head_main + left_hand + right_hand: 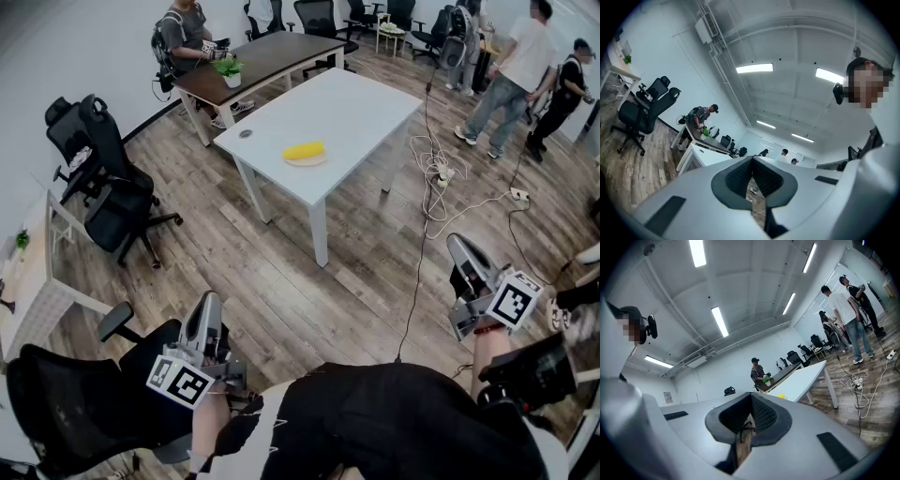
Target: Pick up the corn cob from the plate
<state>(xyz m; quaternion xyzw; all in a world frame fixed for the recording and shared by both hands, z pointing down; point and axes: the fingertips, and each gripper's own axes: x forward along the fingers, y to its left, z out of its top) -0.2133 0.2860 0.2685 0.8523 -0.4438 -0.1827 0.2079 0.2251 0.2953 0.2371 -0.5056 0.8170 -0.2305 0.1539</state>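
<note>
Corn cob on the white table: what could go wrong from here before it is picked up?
1. Loose cables lie on the floor beside the table; the person could trip.
2. The left gripper and the right gripper are both shut; unopened, they might knock the corn cob off its plate.

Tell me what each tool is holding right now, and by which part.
Nothing is held. The left tool and the right tool both have jaws shut and empty; the corn cob lies on its plate on the white table.
</note>
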